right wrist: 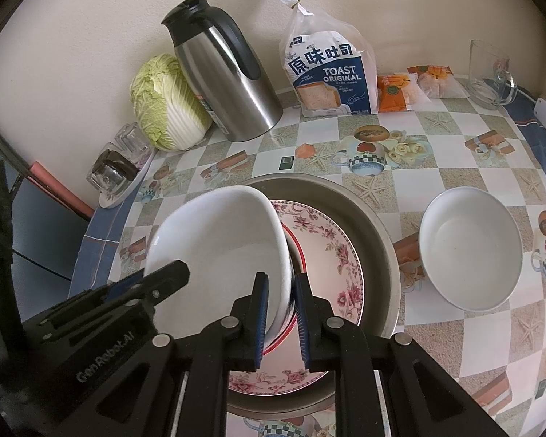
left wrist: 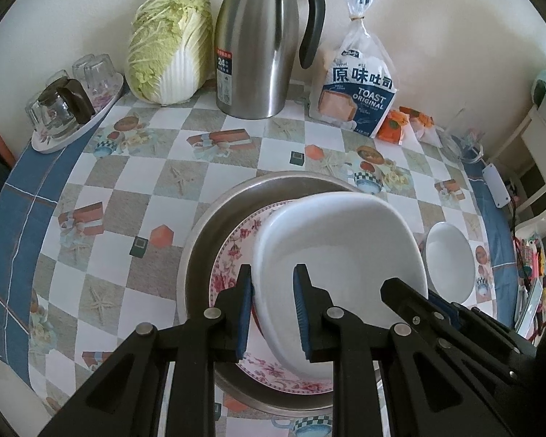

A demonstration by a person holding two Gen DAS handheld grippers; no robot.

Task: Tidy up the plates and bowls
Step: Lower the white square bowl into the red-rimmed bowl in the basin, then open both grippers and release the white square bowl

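left wrist view: left gripper (left wrist: 273, 309) clamps the white bowl's (left wrist: 342, 240) rim. right gripper (right wrist: 281, 313) pinches its opposite rim, over the floral plate (right wrist: 331, 251).

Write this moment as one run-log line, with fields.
left hand-held gripper: shut on white ceramic bowl rim | right hand-held gripper: shut on opposite rim | bowl: over floral plate in round metal pan

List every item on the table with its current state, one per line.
Large white bowl: tilted, rim gripped on both sides.
Left gripper: shut on bowl rim.
Right gripper: shut on bowl rim.
Floral plate: flat inside metal basin.
Small white bowl: upright, empty.
Thermos jug: upright, lid on.
Toast bag: tied shut.
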